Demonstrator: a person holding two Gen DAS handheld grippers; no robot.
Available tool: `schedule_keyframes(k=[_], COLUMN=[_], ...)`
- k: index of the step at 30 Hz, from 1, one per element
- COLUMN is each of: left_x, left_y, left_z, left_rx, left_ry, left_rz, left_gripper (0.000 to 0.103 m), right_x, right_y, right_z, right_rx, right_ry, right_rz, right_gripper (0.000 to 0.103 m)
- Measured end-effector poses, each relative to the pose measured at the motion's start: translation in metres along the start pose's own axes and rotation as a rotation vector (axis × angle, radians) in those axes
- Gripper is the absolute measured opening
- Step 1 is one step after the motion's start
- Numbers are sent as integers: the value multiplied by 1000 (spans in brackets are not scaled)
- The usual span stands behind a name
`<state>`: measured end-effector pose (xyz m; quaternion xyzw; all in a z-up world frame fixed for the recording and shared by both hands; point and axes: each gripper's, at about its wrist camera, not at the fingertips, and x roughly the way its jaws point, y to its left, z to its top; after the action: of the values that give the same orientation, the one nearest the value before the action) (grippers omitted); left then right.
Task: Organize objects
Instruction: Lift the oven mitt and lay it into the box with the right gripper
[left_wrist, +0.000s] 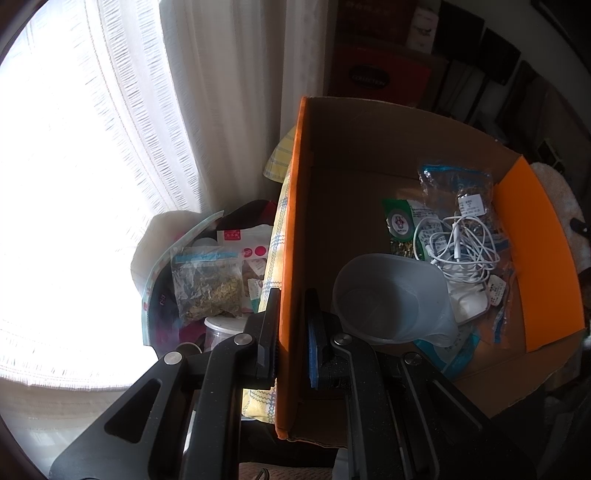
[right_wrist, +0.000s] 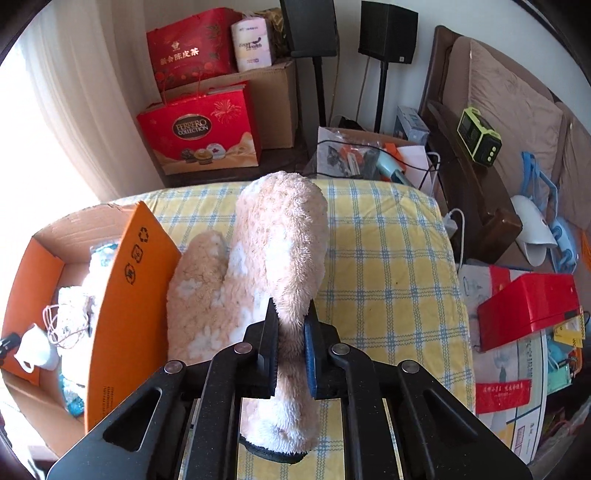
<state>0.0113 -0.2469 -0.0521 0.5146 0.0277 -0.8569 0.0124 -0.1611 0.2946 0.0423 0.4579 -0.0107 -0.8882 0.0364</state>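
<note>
My right gripper (right_wrist: 291, 332) pinches a fluffy slipper (right_wrist: 284, 236) just beside the cardboard box (right_wrist: 122, 295), over the checked cloth (right_wrist: 388, 258). My left gripper (left_wrist: 291, 325) clamps the box wall (left_wrist: 291, 240). Risks: soft pile slipping from the pads; the dangling sole catching the near flap (right_wrist: 136, 266); the second slipper (right_wrist: 199, 295) getting dragged along.

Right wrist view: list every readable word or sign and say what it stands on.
"FERRERO COLLECTION": red gift box.
"新会陈皮茶": red bag.
Recycling symbols: orange box flap.
Tissue pack: print too small to read.
Red banner on the poster: characters blurred, unreadable.
</note>
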Motion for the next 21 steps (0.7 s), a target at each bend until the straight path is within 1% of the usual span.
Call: schedule_keyframes(k=[6, 11, 14, 21], left_x=[1, 2, 3, 5], left_y=[-1, 0, -1, -2], left_z=[-1, -2, -2, -1], left_rx=[-1, -3, 1, -4], left_ry=[-1, -3, -5, -5], left_rz=[-4, -8, -7, -20], left_gripper=[10, 10, 10, 10], right_x=[-44, -75, -93, -130], right_y=[16, 32, 43, 90], right_z=[24, 36, 41, 51], right_rx=[-31, -78, -102, -191], right_ry=[-89, -142, -171, -232], right_rz=[12, 9, 35, 84], right_gripper=[9, 9, 9, 9])
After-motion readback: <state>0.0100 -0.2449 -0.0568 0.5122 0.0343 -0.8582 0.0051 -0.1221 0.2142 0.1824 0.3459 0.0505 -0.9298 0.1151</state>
